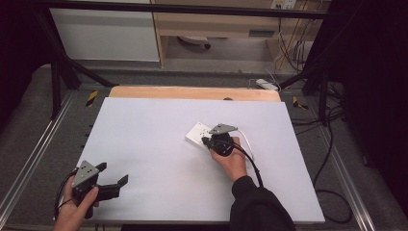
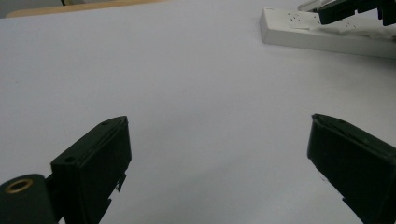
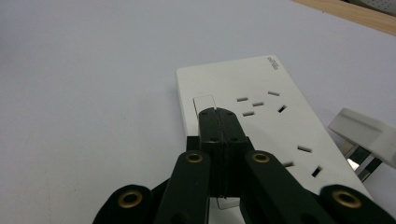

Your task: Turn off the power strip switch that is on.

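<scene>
High view: at the near left corner of the table (image 1: 144, 144), a hand holds the left gripper (image 1: 115, 177) just above the white top, its jaws spread wide with nothing between them. The left gripper view bears this out: two black jaws stand far apart at the bottom corners with bare white table (image 2: 187, 93) between them, and the strip (image 2: 299, 28) lies well ahead at the upper right.

Farther in, right of centre, a hand in a dark sleeve (image 1: 257, 207) holds the right gripper (image 1: 208, 141) down on the near end of the strip (image 1: 197, 132), a white power strip lying flat on the table. In the right gripper view the jaws are pressed together, no gap between them, and the right gripper (image 3: 218, 112) rests its tips on the rectangular switch (image 3: 203, 101) at the strip's end; nothing is clamped between them. Beyond the switch, the strip (image 3: 261, 121) shows two groups of socket slots. A white plug (image 3: 366, 135) with metal pins hangs just beside the strip's right edge; whether it touches I cannot tell. A white cord (image 1: 246, 139) runs from the strip behind the hand.

At the far edge a wooden board (image 1: 192, 92) borders the table.
</scene>
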{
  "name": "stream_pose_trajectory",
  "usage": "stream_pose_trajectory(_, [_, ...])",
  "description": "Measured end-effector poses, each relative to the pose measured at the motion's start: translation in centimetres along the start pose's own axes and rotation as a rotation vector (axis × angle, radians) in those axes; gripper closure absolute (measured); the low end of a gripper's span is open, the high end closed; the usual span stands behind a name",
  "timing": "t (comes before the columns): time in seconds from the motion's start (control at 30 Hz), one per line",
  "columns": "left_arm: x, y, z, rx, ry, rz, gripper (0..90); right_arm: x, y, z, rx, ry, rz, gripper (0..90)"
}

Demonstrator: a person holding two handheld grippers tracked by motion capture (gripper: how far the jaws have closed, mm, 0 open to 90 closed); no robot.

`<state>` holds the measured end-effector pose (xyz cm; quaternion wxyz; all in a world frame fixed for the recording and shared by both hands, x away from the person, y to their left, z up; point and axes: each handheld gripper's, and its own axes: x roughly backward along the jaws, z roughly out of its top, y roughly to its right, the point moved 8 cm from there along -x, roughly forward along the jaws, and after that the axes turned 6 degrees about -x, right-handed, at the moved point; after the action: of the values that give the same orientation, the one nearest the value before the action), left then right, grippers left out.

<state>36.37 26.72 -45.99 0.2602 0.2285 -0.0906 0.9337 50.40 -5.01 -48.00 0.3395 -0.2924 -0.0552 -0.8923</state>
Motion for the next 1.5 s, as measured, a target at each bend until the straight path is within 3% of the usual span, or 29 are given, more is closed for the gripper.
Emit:
stream_pose_trajectory(0.37, [0.0,0.0,0.0,0.0,-0.001,0.001,6.1,0.9,0.1,0.8,-0.036,0.029,0.009,89.9])
stream_pose_trajectory(0.97, [-0.1,0.0,-0.1,-0.002,-0.009,0.003,6.1,2.5,0.3,1.9,-0.062,0.061,-0.008,69.4])
stream_pose_trajectory(1.27, [-0.1,0.0,-0.1,-0.003,-0.011,0.002,6.1,2.8,0.6,1.9,-0.078,0.031,-0.014,53.5])
stream_pose_trajectory(1.4, [-0.1,0.0,-0.1,-0.003,-0.011,0.002,6.1,2.8,0.6,1.9,-0.105,0.007,-0.012,37.6])
stream_pose_trajectory(1.5, [-0.1,0.0,-0.1,-0.002,-0.012,0.003,6.1,2.8,0.7,1.8,-0.097,-0.01,-0.021,27.1])
